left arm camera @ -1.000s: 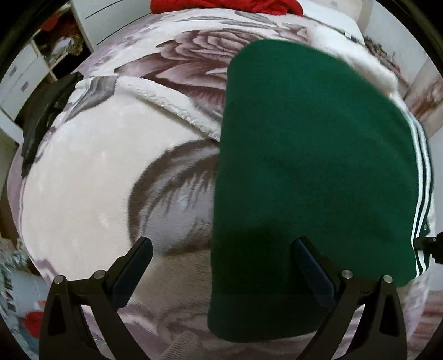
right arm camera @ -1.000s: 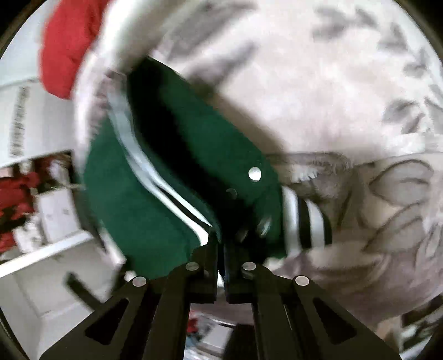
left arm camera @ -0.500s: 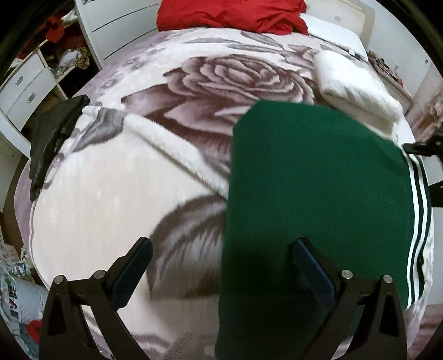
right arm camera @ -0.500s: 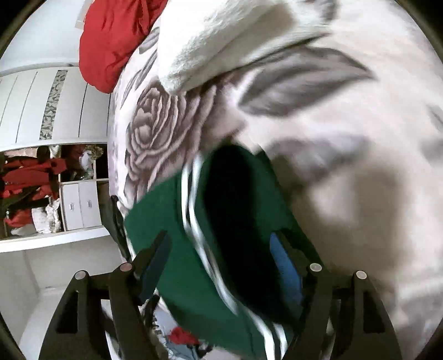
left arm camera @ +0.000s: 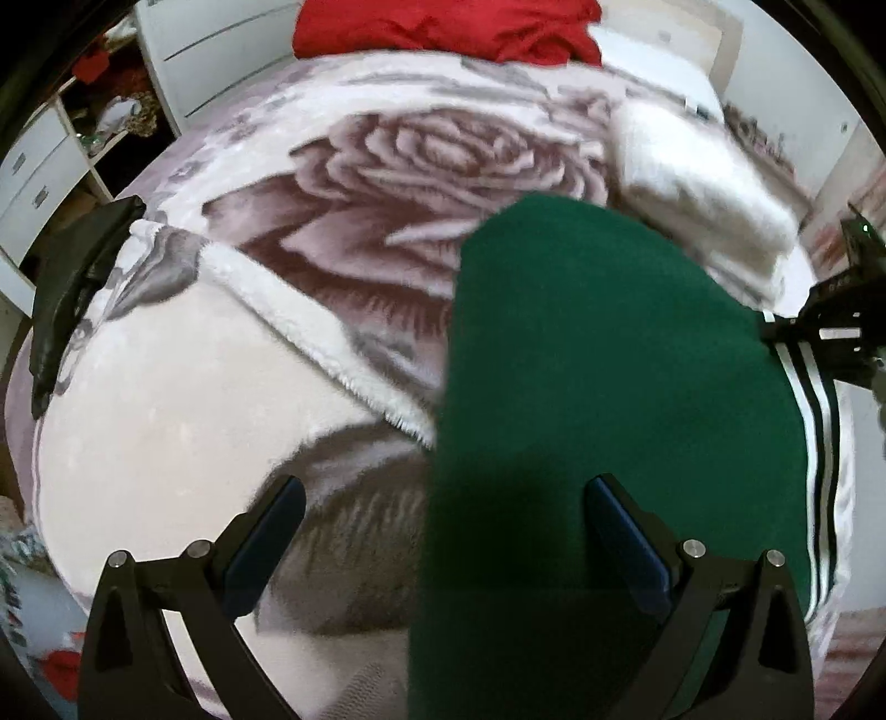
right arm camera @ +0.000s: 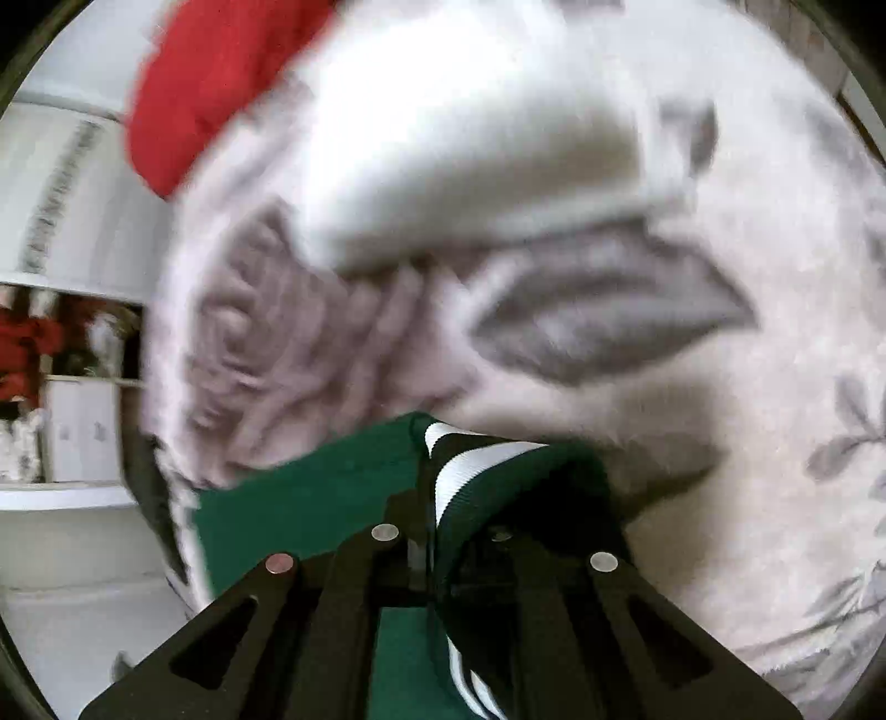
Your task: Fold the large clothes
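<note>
A folded dark green garment [left arm camera: 598, 387] with white and black stripes [left arm camera: 814, 415] along its right edge lies on the rose-patterned blanket [left arm camera: 387, 183]. My left gripper [left arm camera: 443, 515] is open above its near left edge, one finger over the blanket, one over the green cloth. My right gripper [right arm camera: 437, 498] is shut on the striped edge [right arm camera: 470, 465] of the green garment [right arm camera: 310, 498]; it also shows at the right of the left wrist view [left arm camera: 830, 332], at the garment's far right corner.
A folded white towel [left arm camera: 703, 183] lies beyond the garment. A red cloth [left arm camera: 443, 27] lies at the bed's head. A black garment [left arm camera: 72, 277] hangs at the bed's left side. White drawers and shelves [left arm camera: 39, 183] stand at the left.
My right gripper opened half a second ago and has now shut on the striped edge. The left view has shifted back a little; the left gripper stays open.
</note>
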Motion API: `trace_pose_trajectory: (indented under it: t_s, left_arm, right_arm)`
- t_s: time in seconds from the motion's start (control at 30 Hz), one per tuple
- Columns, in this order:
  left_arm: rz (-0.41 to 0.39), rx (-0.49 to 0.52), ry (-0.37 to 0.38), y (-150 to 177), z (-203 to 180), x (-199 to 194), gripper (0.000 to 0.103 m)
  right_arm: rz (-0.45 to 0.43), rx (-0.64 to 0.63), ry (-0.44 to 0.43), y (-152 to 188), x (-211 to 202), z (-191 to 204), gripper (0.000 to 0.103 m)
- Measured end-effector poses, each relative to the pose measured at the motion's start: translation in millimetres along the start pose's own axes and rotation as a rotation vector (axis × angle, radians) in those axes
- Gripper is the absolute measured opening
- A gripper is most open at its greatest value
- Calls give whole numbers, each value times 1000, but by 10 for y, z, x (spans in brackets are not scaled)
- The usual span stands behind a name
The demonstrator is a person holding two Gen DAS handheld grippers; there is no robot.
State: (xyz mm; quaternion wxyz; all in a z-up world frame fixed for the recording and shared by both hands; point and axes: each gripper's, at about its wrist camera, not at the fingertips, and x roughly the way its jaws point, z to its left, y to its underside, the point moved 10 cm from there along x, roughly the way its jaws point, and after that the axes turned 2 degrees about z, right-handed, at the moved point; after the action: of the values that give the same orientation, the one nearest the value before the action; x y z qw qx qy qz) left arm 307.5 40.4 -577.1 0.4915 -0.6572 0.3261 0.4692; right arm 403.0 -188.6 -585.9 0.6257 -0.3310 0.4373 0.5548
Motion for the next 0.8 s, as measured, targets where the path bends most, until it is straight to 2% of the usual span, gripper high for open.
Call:
trace_pose_trajectory:
  t_s: [0.03,0.07,0.13,0.17,0.2,0.3,0.37,0.43,0.5,0.57,0.63,0.67,0.7,0.73,0.77,0.8]
  left_arm:
    - [13,4,-6,30,9,29,103]
    - [20,1,-4,66,27,36,103]
    - [22,-12,6,118,63,9,103]
    - [23,-18,8,145,74,-6,103]
    - [23,-22,7,178,93,-27,103]
    - [19,-40,5,290,153,-106,103]
    - [26,-53,8,353,184,-131,103]
    - [33,-63,11,421,195,-136,103]
    - [57,-56,-1,504,191,-79,103]
    - [62,-44,-9,555,183,-41,103]
    - [59,-31,-18,573,172,-24,103]
    - [56,-24,-20,573,163,-16,103]
    - [55,-21,-23,571,164,-11,103]
    - [55,-19,-23,567,161,-5,103]
    - [53,-20,-20,563,152,-1,103]
    - [53,-23,-19,560,144,2,103]
  right_arm:
    - [50,16,-19,47,108,-29,3]
    - [114,38,-71,127,187,-25,8]
    - [139,56,-155,238,29,13,29]
    - [143,47,-174,316,-87,10,52]
    - [126,38,-180,399,-232,-29,63]
    - [94,-3,-156,771,-529,-271,68]
    - [114,-15,-129,1054,-541,-509,74]
    - [157,25,-99,1344,-424,-841,76]
    - [187,88,-185,1518,-258,-991,76]
    - [199,132,-256,1604,-107,-1039,81]
    - [155,127,-289,1591,-115,-992,83]
    - [109,112,-325,1555,-189,-917,83]
    - [86,89,-396,1540,-258,-784,82]
    - [78,63,-407,1548,-296,-704,82]
    - [81,22,-361,1570,-293,-666,82]
    - [120,-37,-288,1633,-211,-626,82]
